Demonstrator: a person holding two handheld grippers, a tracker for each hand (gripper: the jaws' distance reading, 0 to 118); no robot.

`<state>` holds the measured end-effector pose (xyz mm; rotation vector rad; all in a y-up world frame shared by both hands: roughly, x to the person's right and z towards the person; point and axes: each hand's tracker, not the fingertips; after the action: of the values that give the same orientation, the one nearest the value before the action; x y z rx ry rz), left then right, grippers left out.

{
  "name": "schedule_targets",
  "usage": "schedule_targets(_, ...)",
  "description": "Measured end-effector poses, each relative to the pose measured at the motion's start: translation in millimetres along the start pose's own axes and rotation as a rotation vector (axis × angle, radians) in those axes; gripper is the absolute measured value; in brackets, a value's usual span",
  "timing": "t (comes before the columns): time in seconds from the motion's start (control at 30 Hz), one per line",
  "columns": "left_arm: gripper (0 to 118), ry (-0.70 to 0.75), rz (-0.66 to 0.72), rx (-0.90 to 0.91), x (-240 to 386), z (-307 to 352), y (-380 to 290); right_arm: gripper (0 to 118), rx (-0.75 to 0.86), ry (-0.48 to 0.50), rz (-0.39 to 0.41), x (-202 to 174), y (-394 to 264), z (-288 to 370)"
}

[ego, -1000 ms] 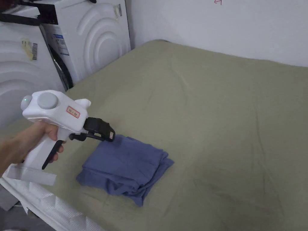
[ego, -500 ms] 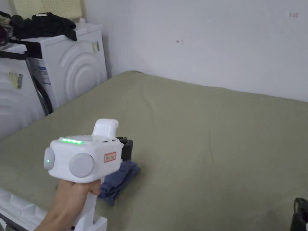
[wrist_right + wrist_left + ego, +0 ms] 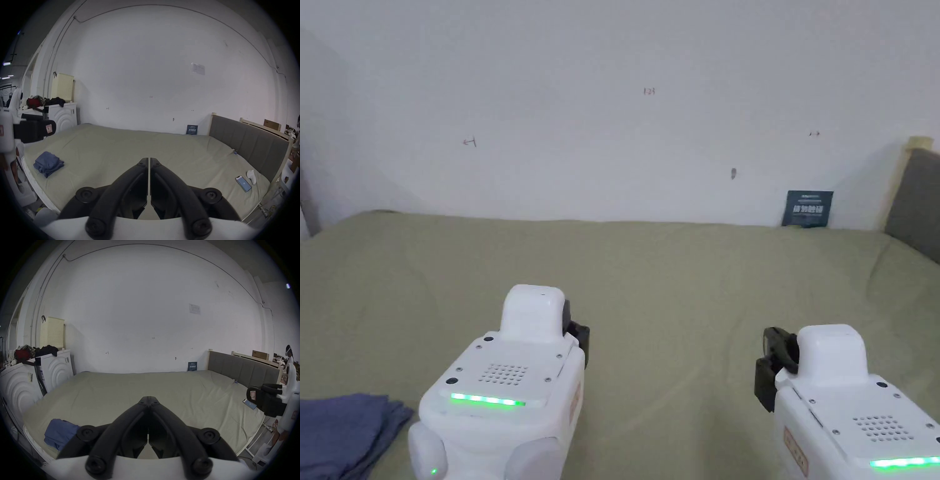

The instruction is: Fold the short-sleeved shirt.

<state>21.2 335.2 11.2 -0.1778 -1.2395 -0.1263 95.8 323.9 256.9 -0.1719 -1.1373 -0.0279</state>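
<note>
The blue short-sleeved shirt [image 3: 341,431] lies folded in a compact bundle on the olive bed sheet [image 3: 675,275], near the bed's left front corner. It also appears in the left gripper view [image 3: 59,433] and the right gripper view [image 3: 47,164]. My left gripper [image 3: 148,398] is held above the bed to the right of the shirt, shut and empty. Farther right, my right gripper [image 3: 149,160] is also shut with nothing in it. In the head view both white gripper bodies point toward the wall, the left gripper [image 3: 576,337] beside the right gripper [image 3: 772,369].
White washing machines [image 3: 55,369] with a heap of clothes [image 3: 32,351] and a cream basket [image 3: 52,332] stand left of the bed. A grey headboard [image 3: 248,146] closes the right side. A phone [image 3: 243,183] and a white object [image 3: 251,176] lie near it.
The head camera has swung right and up. My left gripper has left the shirt and now points at the wall. The right gripper has come up beside it. The shirt stays put.
</note>
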Motion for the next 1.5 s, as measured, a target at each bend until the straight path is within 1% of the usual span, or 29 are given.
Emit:
schedule_targets(0.03, 0, -0.015, 0.006, 0.001, -1, 2, 0, 5, 0.009, -0.002, -0.002, 1, 1, 2)
schedule_targets(0.13, 0, -0.001, 0.007, 0.007, 2, 2, -1, 5, 0.021, -0.012, 0.008, 2, 3, 5)
schedule_targets(0.2, 0, 0.023, -0.025, 0.009, 6, 2, -1, 5, 0.021, -0.005, -0.003, 3, 4, 5)
schedule_targets(0.33, 0, 0.017, -0.001, 0.012, 3, 4, 3, 5, 0.026, 0.002, 0.007, 0, 6, 3)
schedule_targets(0.47, 0, 0.028, -0.015, 0.020, 1, 5, 6, 5, 0.031, 0.008, -0.009, -1, 8, 3)
schedule_targets(0.63, 0, 0.049, -0.016, 0.021, 0, 4, 7, 6, 0.034, -0.004, -0.004, 0, 8, 3)
schedule_targets(0.67, 2, 0.062, -0.010, 0.020, -3, 3, 7, 8, 0.037, -0.010, -0.007, 0, 8, 3)
schedule_targets(0.7, 11, 0.069, -0.003, 0.020, -5, 3, 6, 32, 0.038, -0.015, -0.010, 0, 8, 3)
schedule_targets(0.73, 28, 0.075, 0.007, 0.021, -6, 2, 6, 65, 0.036, -0.015, -0.014, 1, 7, 3)
schedule_targets(0.77, 61, 0.095, 0.008, 0.021, -8, 2, 5, 97, 0.028, -0.020, -0.017, 3, 7, 1)
schedule_targets(0.8, 108, 0.116, -0.006, 0.005, -9, 0, 4, 118, 0.021, -0.029, -0.014, 3, 6, -1)
schedule_targets(0.83, 118, 0.119, -0.017, -0.014, -10, -4, 4, 118, 0.034, -0.032, -0.012, 5, 4, 0)
schedule_targets(0.87, 118, 0.121, -0.008, 0.020, -13, -3, 0, 118, 0.097, -0.045, -0.011, 5, 5, 3)
schedule_targets(0.9, 118, 0.112, -0.018, 0.015, -15, -9, 4, 118, 0.045, -0.034, -0.013, 6, -1, 3)
schedule_targets(0.93, 118, 0.117, -0.020, 0.014, -14, 0, 5, 118, 0.040, -0.033, -0.012, 7, -3, 3)
schedule_targets(1.23, 118, 0.143, -0.011, 0.020, -20, 5, 8, 118, 0.028, -0.029, -0.027, 8, 0, 3)
schedule_targets(1.5, 118, 0.145, 0.000, 0.009, -24, 6, 9, 118, 0.028, -0.027, -0.019, 6, 5, 2)
